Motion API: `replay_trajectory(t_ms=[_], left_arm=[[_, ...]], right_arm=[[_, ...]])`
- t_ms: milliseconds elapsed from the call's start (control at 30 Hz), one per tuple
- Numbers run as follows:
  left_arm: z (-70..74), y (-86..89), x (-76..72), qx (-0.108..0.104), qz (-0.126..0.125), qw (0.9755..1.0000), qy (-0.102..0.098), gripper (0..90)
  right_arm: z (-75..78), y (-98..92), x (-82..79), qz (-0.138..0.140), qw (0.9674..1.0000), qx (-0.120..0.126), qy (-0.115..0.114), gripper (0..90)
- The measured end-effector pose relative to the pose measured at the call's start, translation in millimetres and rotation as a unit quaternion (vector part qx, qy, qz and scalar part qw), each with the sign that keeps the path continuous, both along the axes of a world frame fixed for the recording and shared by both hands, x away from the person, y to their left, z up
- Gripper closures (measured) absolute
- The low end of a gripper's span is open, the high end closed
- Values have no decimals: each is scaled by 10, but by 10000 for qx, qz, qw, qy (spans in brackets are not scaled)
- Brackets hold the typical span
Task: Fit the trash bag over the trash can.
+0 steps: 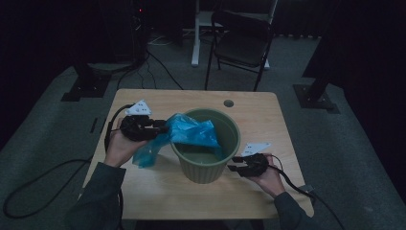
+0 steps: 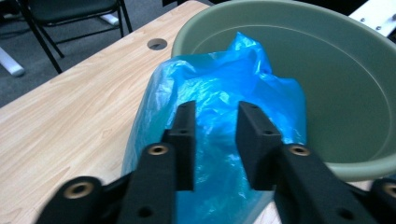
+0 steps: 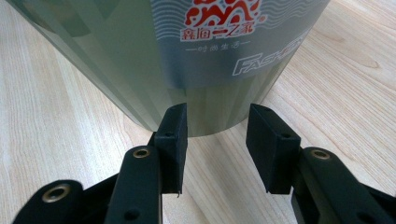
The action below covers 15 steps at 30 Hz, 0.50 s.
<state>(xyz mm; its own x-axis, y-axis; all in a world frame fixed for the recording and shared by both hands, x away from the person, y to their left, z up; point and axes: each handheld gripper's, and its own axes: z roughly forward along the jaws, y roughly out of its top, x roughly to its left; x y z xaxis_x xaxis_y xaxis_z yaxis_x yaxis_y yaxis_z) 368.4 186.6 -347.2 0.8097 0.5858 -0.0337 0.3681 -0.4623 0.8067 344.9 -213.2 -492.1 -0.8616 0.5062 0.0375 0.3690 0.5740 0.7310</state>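
Bag: blue plastic bag [image 1: 184,134] draped over the left rim of the green bin [image 1: 230,158], part hanging outside
Bin: upright mid-bench [image 1: 158,191]
Left tool [image 2: 215,140]: jaws part-closed, bag film gathered between them
Right tool [image 3: 217,140]: released, jaws apart just before the bin's lower wall, nothing held
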Motion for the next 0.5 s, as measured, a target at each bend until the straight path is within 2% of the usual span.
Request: replay_trajectory(t_ms=[100, 233, 400, 500], left_arm=[[-32, -12, 43, -176, -59, 9997, 136, 596], [-71, -52, 108, -304, -119, 9990, 304, 576], [-98, -124, 127, -225, -158, 9990, 353, 596], [-99, -161, 114, -185, -122, 9994, 279, 662]], right_arm=[[-6, 1, 2, -3, 10000, -15, 12, 582], [-9, 4, -1, 4, 10000, -38, 14, 582], [-5, 0, -2, 8, 10000, -28, -2, 582], [-4, -2, -3, 12, 10000, -36, -5, 581]])
